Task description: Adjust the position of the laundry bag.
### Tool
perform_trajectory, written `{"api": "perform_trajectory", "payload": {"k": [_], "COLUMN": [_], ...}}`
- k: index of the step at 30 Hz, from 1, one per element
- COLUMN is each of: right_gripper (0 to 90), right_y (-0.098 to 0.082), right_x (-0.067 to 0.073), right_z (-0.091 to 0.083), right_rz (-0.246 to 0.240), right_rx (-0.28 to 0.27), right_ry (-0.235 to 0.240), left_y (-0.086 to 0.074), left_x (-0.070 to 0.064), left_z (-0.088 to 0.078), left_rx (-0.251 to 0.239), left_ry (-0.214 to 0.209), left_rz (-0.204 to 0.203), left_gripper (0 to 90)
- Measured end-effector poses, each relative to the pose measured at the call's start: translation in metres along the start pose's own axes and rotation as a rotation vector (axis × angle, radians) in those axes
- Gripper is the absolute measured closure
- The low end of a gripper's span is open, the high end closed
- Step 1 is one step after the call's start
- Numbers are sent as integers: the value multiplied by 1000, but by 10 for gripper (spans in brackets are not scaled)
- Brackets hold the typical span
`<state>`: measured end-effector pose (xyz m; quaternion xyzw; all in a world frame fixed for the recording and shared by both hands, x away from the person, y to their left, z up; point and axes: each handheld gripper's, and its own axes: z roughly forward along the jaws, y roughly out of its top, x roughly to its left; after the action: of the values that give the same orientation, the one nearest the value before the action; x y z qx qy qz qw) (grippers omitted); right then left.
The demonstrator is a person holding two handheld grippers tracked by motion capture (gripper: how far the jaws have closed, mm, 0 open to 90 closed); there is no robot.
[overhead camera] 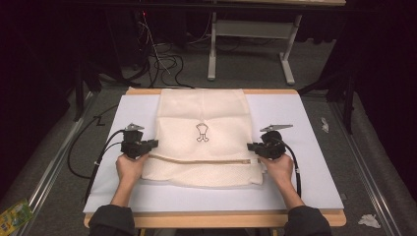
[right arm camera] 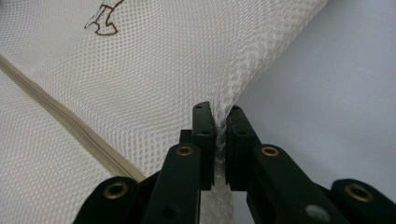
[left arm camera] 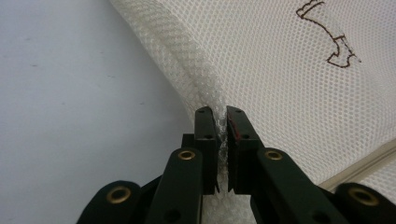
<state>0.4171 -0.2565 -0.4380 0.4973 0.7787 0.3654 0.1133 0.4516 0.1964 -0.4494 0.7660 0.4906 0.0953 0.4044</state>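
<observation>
A cream mesh laundry bag (overhead camera: 201, 137) lies flat on the white table sheet (overhead camera: 295, 118), with a small dark outline figure (overhead camera: 201, 132) at its middle and a beige zipper band (overhead camera: 206, 160) across its near part. My left gripper (overhead camera: 155, 143) is shut on the bag's left edge; the left gripper view shows the mesh (left arm camera: 289, 74) pinched between the black jaws of that gripper (left arm camera: 222, 122). My right gripper (overhead camera: 251, 146) is shut on the bag's right edge, where the mesh (right arm camera: 154, 70) is pinched at its tips (right arm camera: 221, 116). The zipper band (right arm camera: 70, 126) runs left of them.
The sheet lies on a wooden tabletop (overhead camera: 221, 219). A metal desk frame (overhead camera: 251, 39) and loose cables (overhead camera: 162, 61) stand beyond the far edge. Crumpled paper scraps (overhead camera: 369, 220) lie on the floor at the right, and a green packet (overhead camera: 14, 214) at the left.
</observation>
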Motion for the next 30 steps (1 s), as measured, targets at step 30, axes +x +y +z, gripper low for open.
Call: {"api": "perform_trajectory", "payload": {"k": [30], "right_gripper": [861], "right_y": [-13], "right_x": [-30], "right_z": [-30], "right_rz": [37], "right_rx": [-40], "right_ry": [-40], "left_y": [12], "left_x": [-33], "left_z": [16], "left_rx": [-37], "left_ry": [-39], "left_rz": [43], "left_gripper": [847]}}
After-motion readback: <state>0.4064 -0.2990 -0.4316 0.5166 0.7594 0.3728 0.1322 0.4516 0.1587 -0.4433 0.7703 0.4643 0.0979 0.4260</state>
